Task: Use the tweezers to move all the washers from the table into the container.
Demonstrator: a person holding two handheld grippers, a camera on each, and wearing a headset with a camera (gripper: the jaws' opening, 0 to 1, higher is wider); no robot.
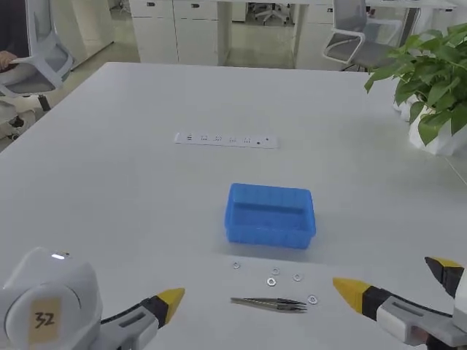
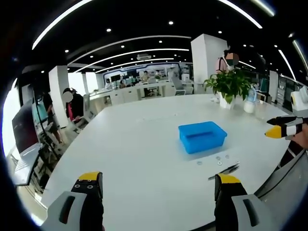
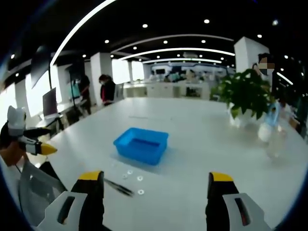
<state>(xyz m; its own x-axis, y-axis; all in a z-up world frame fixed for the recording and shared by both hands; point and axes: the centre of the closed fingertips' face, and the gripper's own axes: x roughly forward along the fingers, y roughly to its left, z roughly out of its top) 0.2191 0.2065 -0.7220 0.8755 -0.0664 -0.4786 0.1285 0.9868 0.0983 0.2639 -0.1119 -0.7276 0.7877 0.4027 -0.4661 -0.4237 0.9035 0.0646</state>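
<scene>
My left claw (image 2: 158, 179) and right claw (image 3: 155, 176) gape empty, flanking the tweezers (image 1: 268, 303) at the near edge of the table (image 1: 131, 211), ready to grab

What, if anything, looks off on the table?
Nothing stands out. The blue container sits upright, the washers lie loose on its near side beside the tweezers, and the left gripper and right gripper are open, empty.

power strip (image 1: 226, 140) lies flat; potted plant (image 1: 430, 80) (white pot) stands well apart.
</scene>
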